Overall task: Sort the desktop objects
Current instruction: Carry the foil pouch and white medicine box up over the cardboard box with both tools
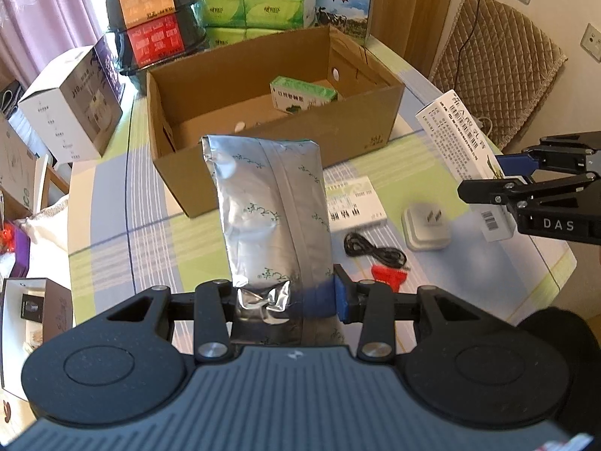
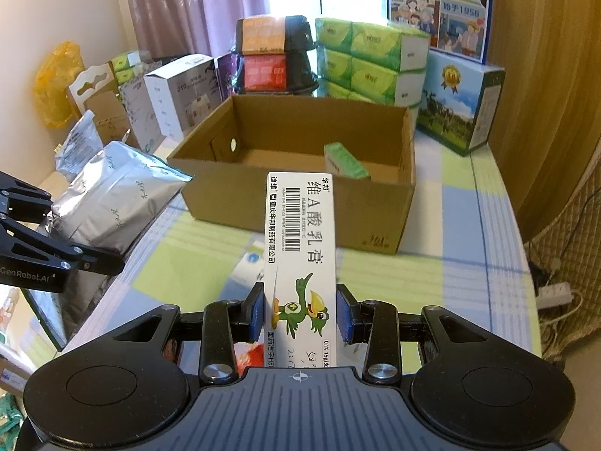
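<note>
My left gripper (image 1: 287, 298) is shut on a silver foil pouch (image 1: 268, 210), held up in front of the open cardboard box (image 1: 285, 150). The same pouch (image 2: 112, 195) shows at the left of the right wrist view. My right gripper (image 2: 300, 312) is shut on a long white ointment box (image 2: 300, 248) with a green bird print, lifted short of the cardboard box (image 2: 300, 206). In the left wrist view that white box (image 1: 462, 146) and the right gripper (image 1: 507, 176) hang at the right. A small green carton (image 1: 300, 94) lies inside the box.
On the checked tablecloth lie a flat white packet (image 1: 357, 206), a white plug adapter (image 1: 426, 229), a coiled black cable (image 1: 372, 250) and a red item (image 1: 388, 274). Behind the box stand green tissue packs (image 1: 255, 0), stacked noodle bowls (image 1: 154, 26), a milk carton (image 2: 458, 109) and a white box (image 1: 75, 109).
</note>
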Demonstrator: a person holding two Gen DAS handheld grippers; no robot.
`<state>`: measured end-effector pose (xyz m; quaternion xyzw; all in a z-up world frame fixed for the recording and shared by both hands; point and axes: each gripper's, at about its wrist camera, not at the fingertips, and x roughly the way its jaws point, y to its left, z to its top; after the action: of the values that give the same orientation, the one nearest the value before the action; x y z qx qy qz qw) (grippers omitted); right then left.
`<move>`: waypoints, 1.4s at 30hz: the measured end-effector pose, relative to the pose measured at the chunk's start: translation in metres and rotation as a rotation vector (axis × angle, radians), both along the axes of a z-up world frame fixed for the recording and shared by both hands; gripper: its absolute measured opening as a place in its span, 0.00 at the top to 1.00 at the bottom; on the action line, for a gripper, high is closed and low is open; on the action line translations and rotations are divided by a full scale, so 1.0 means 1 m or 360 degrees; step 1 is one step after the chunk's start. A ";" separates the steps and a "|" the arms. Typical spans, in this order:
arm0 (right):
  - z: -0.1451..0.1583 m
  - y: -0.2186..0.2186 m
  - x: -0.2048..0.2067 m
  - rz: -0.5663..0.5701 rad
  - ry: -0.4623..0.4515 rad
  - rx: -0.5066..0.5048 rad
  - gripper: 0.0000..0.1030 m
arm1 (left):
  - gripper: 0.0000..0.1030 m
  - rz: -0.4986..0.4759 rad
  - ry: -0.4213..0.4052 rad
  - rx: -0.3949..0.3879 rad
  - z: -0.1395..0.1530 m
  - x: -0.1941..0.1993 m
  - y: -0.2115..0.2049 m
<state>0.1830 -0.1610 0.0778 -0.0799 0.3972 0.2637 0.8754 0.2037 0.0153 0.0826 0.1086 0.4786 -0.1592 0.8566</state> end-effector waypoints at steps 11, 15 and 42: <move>0.006 0.011 0.041 0.0024 -0.0004 -0.0046 0.66 | 0.66 -0.0005 0.0017 0.0006 0.010 0.041 -0.002; 0.006 0.014 0.054 0.0030 -0.0007 -0.0065 0.66 | 0.66 -0.0015 0.0019 0.0017 0.010 0.054 -0.003; 0.017 0.042 0.149 0.0042 0.0013 -0.0077 0.66 | 0.66 0.0055 0.0091 -0.0027 0.006 0.145 0.012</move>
<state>0.3323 -0.1190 0.0947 -0.1050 0.4059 0.2657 0.8681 0.3483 0.0271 0.0883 0.0883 0.5035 -0.1514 0.8461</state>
